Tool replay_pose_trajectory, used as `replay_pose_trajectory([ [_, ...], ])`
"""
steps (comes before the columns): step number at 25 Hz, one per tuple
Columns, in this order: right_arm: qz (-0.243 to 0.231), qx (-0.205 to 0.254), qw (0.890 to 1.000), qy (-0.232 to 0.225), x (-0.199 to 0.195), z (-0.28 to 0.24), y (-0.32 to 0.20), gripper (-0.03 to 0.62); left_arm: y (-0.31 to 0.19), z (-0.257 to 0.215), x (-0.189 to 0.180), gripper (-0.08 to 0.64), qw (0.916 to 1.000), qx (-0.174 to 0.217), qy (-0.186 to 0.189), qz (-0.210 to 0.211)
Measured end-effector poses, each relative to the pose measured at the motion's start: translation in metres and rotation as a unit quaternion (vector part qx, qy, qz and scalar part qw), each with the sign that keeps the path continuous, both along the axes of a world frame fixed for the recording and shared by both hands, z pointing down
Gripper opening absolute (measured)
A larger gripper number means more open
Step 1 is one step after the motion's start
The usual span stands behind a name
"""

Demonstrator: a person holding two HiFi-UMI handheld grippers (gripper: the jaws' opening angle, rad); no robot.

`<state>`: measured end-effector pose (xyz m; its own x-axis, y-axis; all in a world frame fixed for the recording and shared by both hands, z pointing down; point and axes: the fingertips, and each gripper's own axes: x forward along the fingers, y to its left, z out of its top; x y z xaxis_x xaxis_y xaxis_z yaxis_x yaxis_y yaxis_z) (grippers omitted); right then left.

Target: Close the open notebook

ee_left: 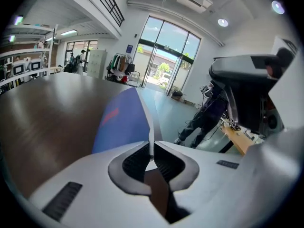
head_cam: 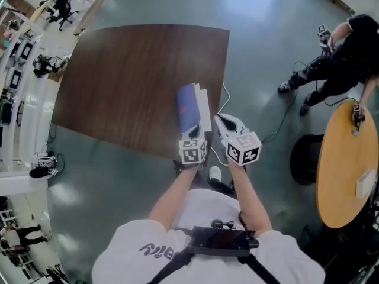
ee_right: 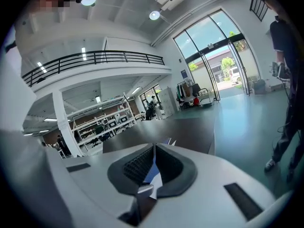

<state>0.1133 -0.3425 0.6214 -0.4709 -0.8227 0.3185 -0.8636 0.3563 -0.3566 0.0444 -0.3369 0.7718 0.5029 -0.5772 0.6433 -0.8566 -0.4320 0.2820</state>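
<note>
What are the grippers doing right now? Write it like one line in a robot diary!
task: close notebook | left gripper: shut on notebook's blue cover, raised off table | right gripper: shut, beside notebook

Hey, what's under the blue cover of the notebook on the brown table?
Along the blue cover's right edge, white pages show, lying over the brown table. The cover hides the page faces.

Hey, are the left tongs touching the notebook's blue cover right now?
Touching. The left gripper view shows the left tongs pinched shut on the thin edge of the blue cover.
</note>
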Motion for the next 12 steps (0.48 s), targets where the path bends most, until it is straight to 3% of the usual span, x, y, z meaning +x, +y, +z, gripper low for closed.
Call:
replay_pose_trajectory([
  [5, 0.013, -0.007, 1.0, -0.002, 0.007, 0.002, -0.001, 0.005, 0.004, 0.032, 0.016, 0.029, 0.9979, -0.031, -0.031, 0.046],
  [12, 0.038, -0.011, 0.999, -0.008, 0.032, 0.006, 0.0, 0.005, 0.01, 0.056, 0.025, 0.029, 0.9947, -0.058, -0.052, 0.066],
])
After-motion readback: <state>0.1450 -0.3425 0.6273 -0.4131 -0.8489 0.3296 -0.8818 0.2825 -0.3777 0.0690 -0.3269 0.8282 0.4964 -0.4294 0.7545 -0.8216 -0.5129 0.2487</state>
